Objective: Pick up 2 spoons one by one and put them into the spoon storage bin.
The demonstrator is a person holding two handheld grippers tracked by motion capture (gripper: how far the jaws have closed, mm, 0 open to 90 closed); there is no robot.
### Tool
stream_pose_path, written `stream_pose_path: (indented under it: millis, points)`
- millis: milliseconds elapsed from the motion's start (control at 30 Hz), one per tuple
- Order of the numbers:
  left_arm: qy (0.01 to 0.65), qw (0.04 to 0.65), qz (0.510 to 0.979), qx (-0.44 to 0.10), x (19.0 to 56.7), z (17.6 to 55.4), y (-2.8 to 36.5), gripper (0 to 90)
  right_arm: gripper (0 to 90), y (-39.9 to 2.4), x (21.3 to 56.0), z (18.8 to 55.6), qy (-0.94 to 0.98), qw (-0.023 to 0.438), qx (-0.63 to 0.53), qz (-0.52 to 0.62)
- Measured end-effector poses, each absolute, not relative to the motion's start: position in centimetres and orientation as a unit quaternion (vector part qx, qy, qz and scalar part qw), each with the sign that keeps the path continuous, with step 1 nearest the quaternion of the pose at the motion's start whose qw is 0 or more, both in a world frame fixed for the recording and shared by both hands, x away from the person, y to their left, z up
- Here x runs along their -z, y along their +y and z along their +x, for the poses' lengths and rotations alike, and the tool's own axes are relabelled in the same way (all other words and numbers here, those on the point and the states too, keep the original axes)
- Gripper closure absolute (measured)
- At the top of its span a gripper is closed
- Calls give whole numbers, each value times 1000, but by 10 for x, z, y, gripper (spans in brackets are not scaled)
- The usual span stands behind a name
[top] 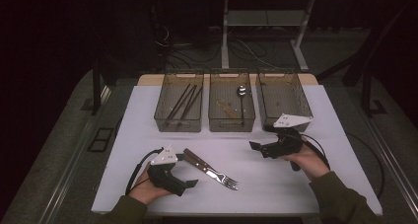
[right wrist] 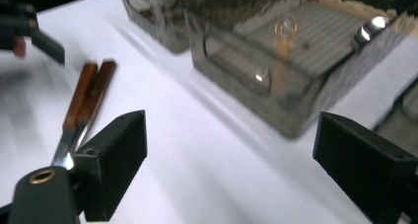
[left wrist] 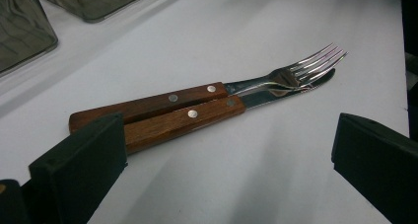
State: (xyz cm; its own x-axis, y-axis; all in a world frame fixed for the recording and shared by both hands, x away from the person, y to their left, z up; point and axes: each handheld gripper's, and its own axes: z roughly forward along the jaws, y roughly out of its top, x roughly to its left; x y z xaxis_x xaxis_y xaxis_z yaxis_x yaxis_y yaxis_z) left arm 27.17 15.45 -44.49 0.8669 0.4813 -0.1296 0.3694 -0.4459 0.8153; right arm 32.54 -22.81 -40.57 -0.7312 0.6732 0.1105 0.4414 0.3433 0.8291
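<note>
Nearest the person's edge of the white table (top: pixel 148 110), the left gripper (top: pixel 190 184) sits low just left of the fork (top: pixel 217 174) and knife (left wrist: pixel 197 118), the landmark pair at the table's middle front. Its jaws stand wide apart and hold nothing; in the left gripper view the two wooden handles lie side by side just beyond the left jaw, the fork's tines resting over the knife blade and pointing away toward the right. Right of the fork and a little farther back, the right gripper (top: pixel 256 147) hangs above the table in the person's right hand (top: pixel 305 160), its jaws aimed toward the fork. Those jaws are also wide open with nothing between them. Beyond the fork, three smoky plastic bins stand in a row at the far edge: the left bin (top: pixel 179 103) holds dark chopsticks (top: pixel 185 100), the middle bin (top: pixel 231 103) holds a spoon (top: pixel 241 93), and the right bin (top: pixel 283 93) stands just behind the right gripper.
</note>
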Motion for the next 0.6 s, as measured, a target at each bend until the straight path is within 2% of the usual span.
stream_pose_path:
  millis: [600]
  points:
    - [266,464,841,-76,439,275,157,21,131,-271,437,279,816,129,-440,353]
